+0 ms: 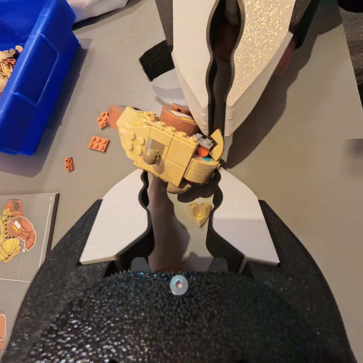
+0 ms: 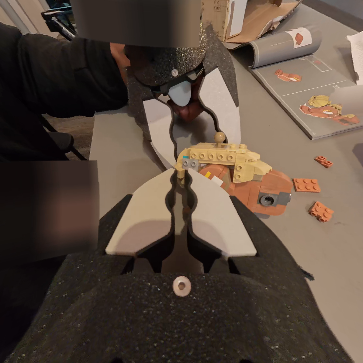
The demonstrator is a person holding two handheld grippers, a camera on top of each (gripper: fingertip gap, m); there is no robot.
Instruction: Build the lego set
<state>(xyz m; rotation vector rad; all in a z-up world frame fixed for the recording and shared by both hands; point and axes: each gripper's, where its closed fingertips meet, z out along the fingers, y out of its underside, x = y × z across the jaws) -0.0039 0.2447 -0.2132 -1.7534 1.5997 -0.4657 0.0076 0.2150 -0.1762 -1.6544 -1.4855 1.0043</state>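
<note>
Left wrist view: tan model [image 1: 167, 155] mid-frame, left gripper [image 1: 181, 173] spread wide around it. Right gripper [image 1: 215, 127] pinches curved tan piece [image 1: 218, 145] at model's end. Fitting step; next needs aligned, firm press.

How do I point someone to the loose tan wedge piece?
On the grey table, find the tan-and-brown lego model. Just in front of it in the left wrist view, between the left gripper's fingers, lies a tan wedge piece. It is the only loose tan one: the scattered neighbours left of the model are reddish-brown plates.
</note>
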